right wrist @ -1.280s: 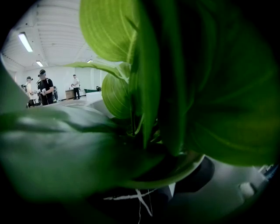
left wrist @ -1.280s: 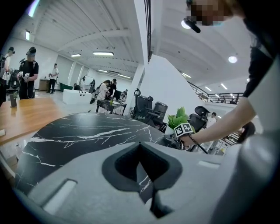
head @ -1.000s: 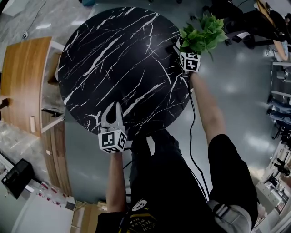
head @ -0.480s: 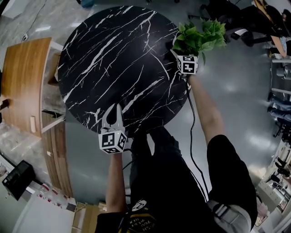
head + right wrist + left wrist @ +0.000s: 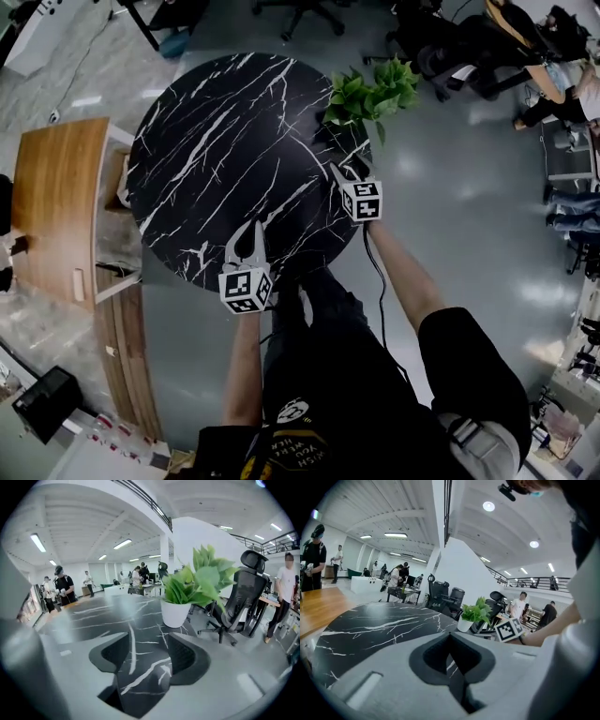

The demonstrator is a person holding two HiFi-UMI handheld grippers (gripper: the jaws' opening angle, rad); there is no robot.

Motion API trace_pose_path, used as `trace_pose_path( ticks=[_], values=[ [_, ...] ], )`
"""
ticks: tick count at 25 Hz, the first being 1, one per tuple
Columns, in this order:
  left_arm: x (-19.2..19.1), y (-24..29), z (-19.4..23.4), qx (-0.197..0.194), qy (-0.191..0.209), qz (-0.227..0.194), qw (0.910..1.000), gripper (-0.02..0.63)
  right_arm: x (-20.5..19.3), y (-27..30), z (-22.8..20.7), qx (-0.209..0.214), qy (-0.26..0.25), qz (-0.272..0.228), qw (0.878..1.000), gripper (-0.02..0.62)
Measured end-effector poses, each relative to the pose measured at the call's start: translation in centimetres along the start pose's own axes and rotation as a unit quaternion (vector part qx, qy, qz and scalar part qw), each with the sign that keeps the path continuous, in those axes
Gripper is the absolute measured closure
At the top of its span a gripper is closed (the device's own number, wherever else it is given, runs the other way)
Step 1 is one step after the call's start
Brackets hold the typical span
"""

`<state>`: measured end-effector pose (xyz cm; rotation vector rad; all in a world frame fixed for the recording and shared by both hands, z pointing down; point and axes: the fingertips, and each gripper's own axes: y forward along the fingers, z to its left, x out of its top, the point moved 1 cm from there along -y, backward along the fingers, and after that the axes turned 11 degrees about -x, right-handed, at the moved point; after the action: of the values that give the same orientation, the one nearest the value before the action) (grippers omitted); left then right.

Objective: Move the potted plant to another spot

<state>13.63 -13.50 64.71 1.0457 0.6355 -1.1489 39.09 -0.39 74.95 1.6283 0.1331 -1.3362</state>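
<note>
Counter first, folks: black marble, white veins, and everything is being placed against it. Over the counter's near edge the left claw is hovering, pinched together and carrying nothing.

Moving along to the counter's right side, the right claw is hanging above the marble. Its jaws are standing roughly half apart and closing, with only bare counter showing between them.

Beyond that, at the counter's far right rim, the potted plant is standing upright on its own. It is touching neither claw, and its leaves are spilling out past the edge.

My read is that the plant is sitting free, and the right claw is looking like the one to handle it. Any grab is calling for wider jaws first. The claw should be coming in level at the white pot, below the foliage, and squeezing squarely on both sides. With the rim that close, an outward nudge is risking a tumble, so lifting straight up before carrying inward over the counter is looking wisest.
</note>
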Motion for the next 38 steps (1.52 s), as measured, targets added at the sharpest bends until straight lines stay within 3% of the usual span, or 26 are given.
trace_pose_path(
  ticks=[3,8,16,23,38],
  values=[
    [1.4,1.4,-3.6,-0.035,0.01,0.002,0.9993,0.601,2.2,-8.1,2.5,0.022,0.019,-0.038,0.999,0.426],
    [4.9,2.2,-10.1,-0.08,0.061,0.005,0.995,0.601,5.6,-18.8,4.0,0.008,0.047,-0.084,0.995,0.585],
    [6.7,1.6,-17.3,-0.099,0.098,0.01,0.9901,0.601,6.3,-25.8,2.1,-0.013,0.108,-0.09,0.99,0.592],
    [8.3,2.8,-22.0,-0.118,0.118,0.0,0.986,0.601,8.3,-28.5,-0.1,-0.01,0.098,-0.117,0.988,0.594],
    [8.8,3.1,-23.8,-0.111,0.135,-0.009,0.9846,0.601,9.2,-28.9,0.4,0.029,0.076,-0.128,0.988,0.594]
  ],
)
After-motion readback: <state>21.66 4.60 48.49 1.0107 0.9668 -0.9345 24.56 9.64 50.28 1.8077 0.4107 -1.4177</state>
